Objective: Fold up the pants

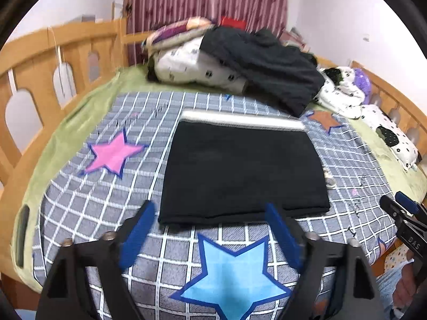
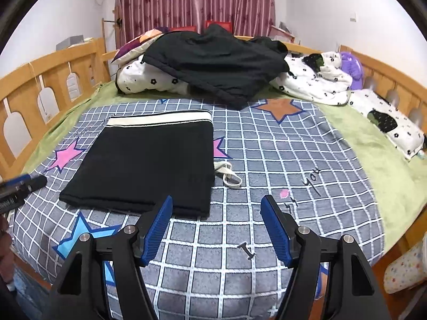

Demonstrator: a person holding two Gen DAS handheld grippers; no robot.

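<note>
The bed (image 2: 360,160) fills both views, with a wooden rail (image 2: 53,80) around it and a green sheet under a grey checked blanket (image 2: 267,176) that has coloured stars on it. At the top centre of each frame a heap of bedding and dark clothes (image 2: 213,66) lies against the far rail, before a red curtain (image 2: 197,2).

The pants (image 1: 240,170) are black and folded into a neat rectangle, flat on the blanket – in the middle of the left wrist view, in the left half of the right wrist view. Their white waistband (image 2: 157,120) is at the far edge. A pale drawstring (image 2: 229,176) comes out at the right side of the fold.

The left gripper (image 1: 210,216) is at the bottom of its frame, just over the near edge of the pants; its jaws stand wide apart and hold nothing. The right gripper (image 2: 216,208) is at the bottom centre of its frame, over the near right corner of the pants – its jaws are also apart and empty.
</note>
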